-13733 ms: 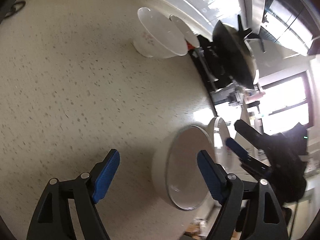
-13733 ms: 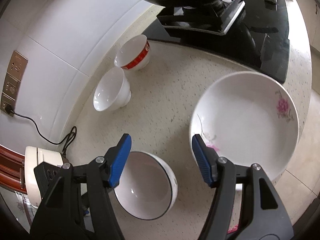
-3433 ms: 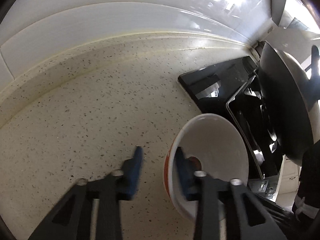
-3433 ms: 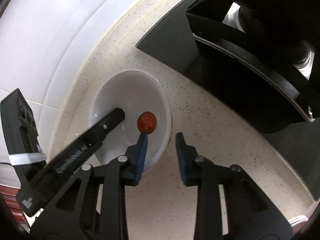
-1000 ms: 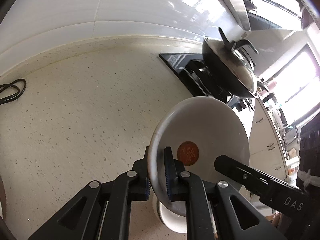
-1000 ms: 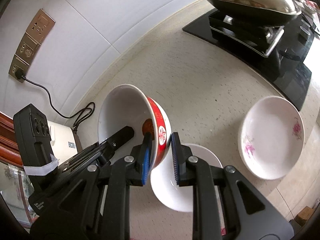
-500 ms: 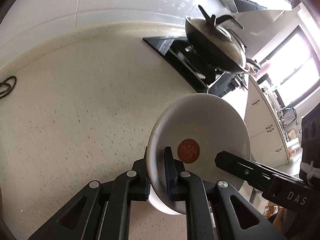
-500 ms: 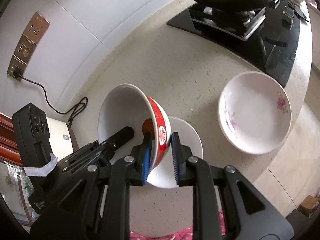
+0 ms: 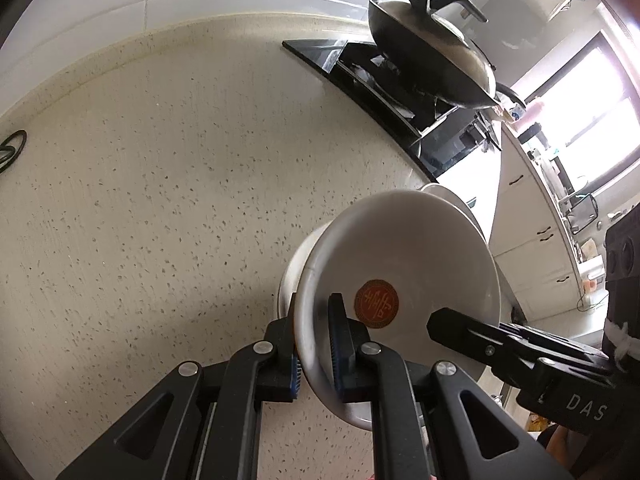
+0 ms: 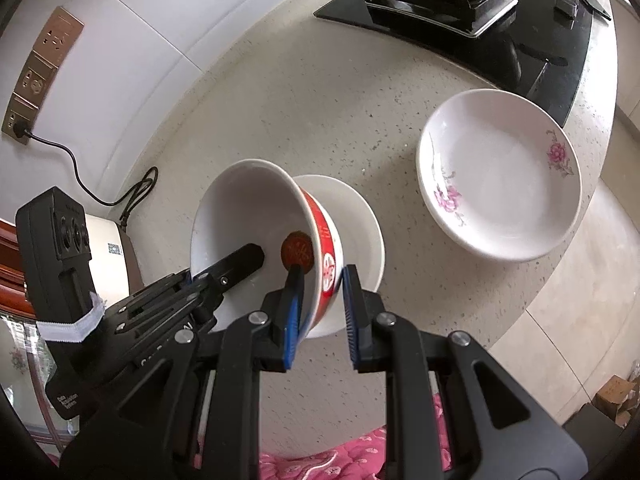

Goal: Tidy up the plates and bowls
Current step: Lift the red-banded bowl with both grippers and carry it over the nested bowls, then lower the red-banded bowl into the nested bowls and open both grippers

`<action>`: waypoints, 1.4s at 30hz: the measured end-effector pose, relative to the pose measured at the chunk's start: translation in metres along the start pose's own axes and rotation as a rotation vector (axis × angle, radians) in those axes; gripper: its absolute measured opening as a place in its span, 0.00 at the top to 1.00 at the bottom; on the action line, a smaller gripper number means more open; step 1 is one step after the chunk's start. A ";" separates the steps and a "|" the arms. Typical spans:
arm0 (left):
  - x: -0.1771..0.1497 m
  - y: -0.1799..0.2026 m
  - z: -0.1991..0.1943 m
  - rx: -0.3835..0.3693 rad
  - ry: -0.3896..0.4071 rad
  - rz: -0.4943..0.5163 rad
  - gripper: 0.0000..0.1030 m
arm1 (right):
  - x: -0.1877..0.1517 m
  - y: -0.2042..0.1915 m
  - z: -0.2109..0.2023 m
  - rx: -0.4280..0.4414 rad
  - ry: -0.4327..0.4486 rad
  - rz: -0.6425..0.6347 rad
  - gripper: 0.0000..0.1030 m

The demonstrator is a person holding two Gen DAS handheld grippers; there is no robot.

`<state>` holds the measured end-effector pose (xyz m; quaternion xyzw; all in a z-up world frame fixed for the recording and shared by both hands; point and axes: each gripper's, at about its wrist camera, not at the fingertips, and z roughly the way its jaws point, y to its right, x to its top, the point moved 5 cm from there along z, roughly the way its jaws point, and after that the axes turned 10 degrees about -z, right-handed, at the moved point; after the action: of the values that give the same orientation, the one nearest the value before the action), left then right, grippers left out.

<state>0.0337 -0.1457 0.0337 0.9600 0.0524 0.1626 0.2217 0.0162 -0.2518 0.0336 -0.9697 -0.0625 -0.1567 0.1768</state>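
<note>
As both grippers, the left gripper (image 9: 314,344) and right gripper (image 10: 320,312), clamp its rim, the red-banded bowl (image 10: 260,236) has descended over the white bowl (image 10: 356,216), nearly nested.

Speckled countertop (image 9: 160,200): lidded wok (image 9: 432,56) on black stove (image 10: 480,32) at far end; wall sockets (image 10: 36,76), black cable (image 10: 132,196) opposite.

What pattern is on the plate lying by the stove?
The plate is white with pink flowers and thin grey stems near its rim, clearest in the right wrist view.

Red-banded bowl (image 10: 256,216) (tilted) above white bowl (image 10: 356,216); floral plate (image 10: 500,180) beside.
</note>
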 end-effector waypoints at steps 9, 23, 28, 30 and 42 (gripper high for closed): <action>-0.004 0.007 0.007 0.030 -0.008 0.031 0.89 | -0.004 -0.002 0.006 -0.071 -0.006 -0.043 0.78; -0.001 0.006 0.008 0.057 0.003 0.032 0.86 | -0.002 -0.002 0.005 -0.126 0.007 -0.114 0.78; -0.002 0.007 0.009 0.066 0.007 0.041 0.86 | -0.001 -0.002 0.006 -0.122 0.007 -0.104 0.78; -0.001 0.007 0.009 0.072 0.009 0.044 0.86 | -0.001 -0.003 0.007 -0.120 0.006 -0.097 0.78; -0.002 0.007 0.010 0.090 0.007 0.038 0.82 | -0.001 -0.005 0.004 -0.146 0.015 -0.104 0.76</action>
<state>0.0354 -0.1561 0.0274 0.9693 0.0422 0.1674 0.1752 0.0157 -0.2454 0.0314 -0.9742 -0.0996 -0.1773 0.0977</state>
